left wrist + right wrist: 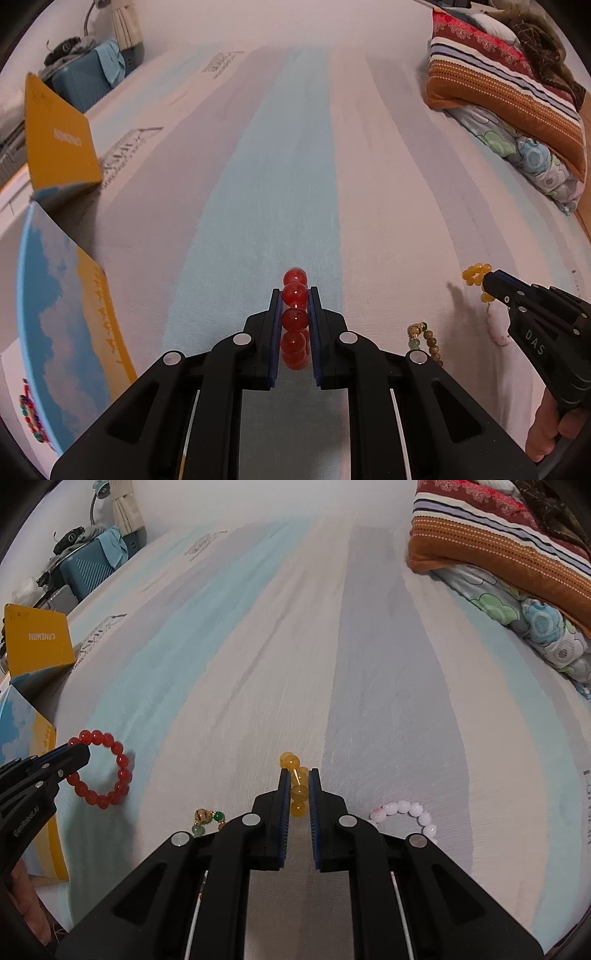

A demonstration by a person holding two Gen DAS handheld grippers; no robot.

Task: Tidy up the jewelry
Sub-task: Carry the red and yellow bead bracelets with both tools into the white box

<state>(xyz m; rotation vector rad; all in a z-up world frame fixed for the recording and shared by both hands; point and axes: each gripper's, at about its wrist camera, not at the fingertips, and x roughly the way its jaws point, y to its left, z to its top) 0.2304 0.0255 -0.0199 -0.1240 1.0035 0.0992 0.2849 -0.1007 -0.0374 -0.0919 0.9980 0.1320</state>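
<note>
You are partway through: a multicoloured bead bracelet (31, 421) already lies in the open blue box (48, 295) at the lower left of the left wrist view, while the rest are not yet put away. Your left gripper (295, 295) has its jaws drawn in to a narrow gap and pinches the red bead bracelet (294, 295) between the pads; in the right wrist view the loop of that bracelet hangs out from the tips at the left edge, just above the striped bed sheet (258, 646). Your right gripper (298, 775) is closed just as narrowly on the yellow bead bracelet (297, 790), at lower centre of its own view. Still lying on the sheet are the pink bead bracelet (406, 810) at lower right and the brown-and-green bead bracelet (207, 819) at lower left, both partly hidden behind the gripper body.
</note>
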